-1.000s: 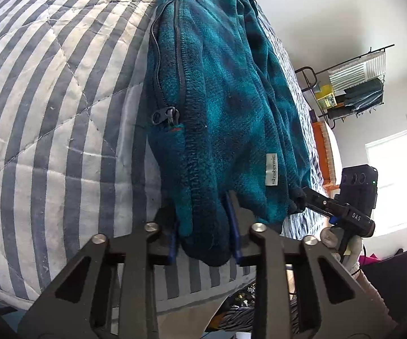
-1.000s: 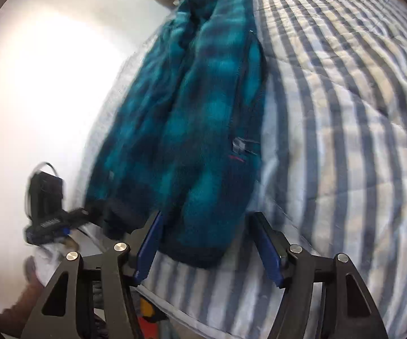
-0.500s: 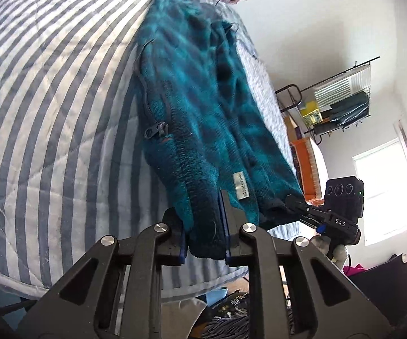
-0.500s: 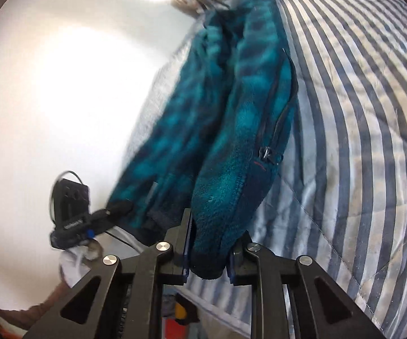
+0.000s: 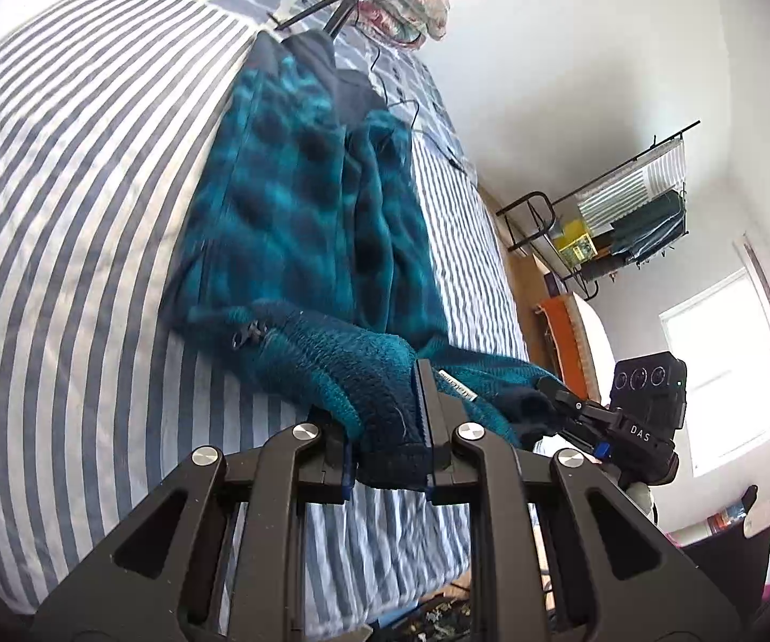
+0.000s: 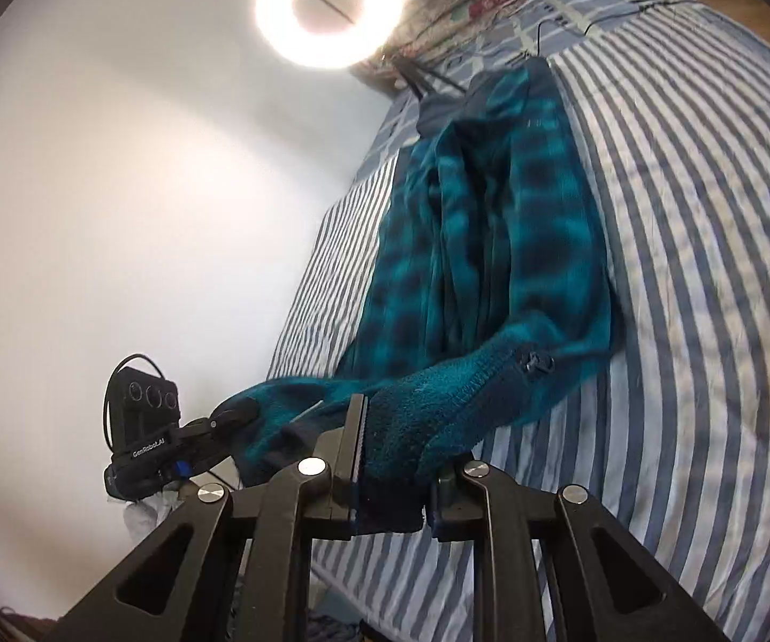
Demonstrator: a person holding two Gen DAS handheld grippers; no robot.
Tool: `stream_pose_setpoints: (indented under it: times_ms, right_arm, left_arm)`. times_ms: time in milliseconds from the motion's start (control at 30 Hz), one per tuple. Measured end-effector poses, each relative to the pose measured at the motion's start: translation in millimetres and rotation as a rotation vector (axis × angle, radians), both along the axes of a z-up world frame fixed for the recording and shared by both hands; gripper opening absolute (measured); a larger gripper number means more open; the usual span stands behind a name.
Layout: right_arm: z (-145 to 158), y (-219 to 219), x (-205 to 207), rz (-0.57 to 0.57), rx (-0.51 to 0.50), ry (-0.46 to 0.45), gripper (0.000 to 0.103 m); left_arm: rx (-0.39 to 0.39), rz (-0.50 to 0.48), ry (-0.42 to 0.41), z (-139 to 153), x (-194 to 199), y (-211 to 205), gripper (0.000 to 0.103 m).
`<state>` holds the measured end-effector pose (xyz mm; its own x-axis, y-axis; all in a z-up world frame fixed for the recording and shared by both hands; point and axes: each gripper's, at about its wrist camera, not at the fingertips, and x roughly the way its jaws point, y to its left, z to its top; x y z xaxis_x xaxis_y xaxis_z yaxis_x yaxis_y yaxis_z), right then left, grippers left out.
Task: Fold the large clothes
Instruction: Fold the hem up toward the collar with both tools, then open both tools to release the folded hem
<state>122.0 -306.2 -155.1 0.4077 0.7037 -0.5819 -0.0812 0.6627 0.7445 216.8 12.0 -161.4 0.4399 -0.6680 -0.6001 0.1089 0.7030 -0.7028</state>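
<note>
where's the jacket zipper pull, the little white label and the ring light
zipper pull [image 5: 248, 333], left wrist view, on its metal tab
white label [image 5: 457, 388], left wrist view, mid-strip
ring light [image 6: 329, 6], right wrist view, on the glowing ring's lower edge

The right gripper [image 5: 545, 401], seen beside the fleece jacket [image 5: 304, 224], carries "DAS"; the left gripper [image 6: 235, 417] reads "GenRobot.AI", perhaps. The jacket's white tag [image 5: 457, 386] is too blurred to read.

Left claw [image 5: 387, 436] clamped tight, right claw [image 6: 393, 473] likewise clamped, both angled downward, side by side
</note>
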Motion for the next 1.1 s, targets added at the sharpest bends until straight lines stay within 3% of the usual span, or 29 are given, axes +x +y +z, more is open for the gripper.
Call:
stream_pose_setpoints:
  times_ms: [233,567,900,1100]
  right_arm:
    - [7,-9,42,-0.039,-0.036,0.012,0.016]
    - [-25,-5,115,-0.074,-0.088,0.078,0.016]
    - [-70,4,153,-0.071,-0.104,0.156,0.016]
    - [-81,-3,156,-0.067,-0.026,0.17,0.021]
  left_arm:
    - [0.037,0.021,-0.007,0,53,-7,0.016]
    - [0.062,0.076,0.08,-42,119,-9,0.016]
    - [0.113,0.072,0.141,-85,144,-18,0.016]
    - [0.11,0.061,0.153,-87,146,-19,0.02]
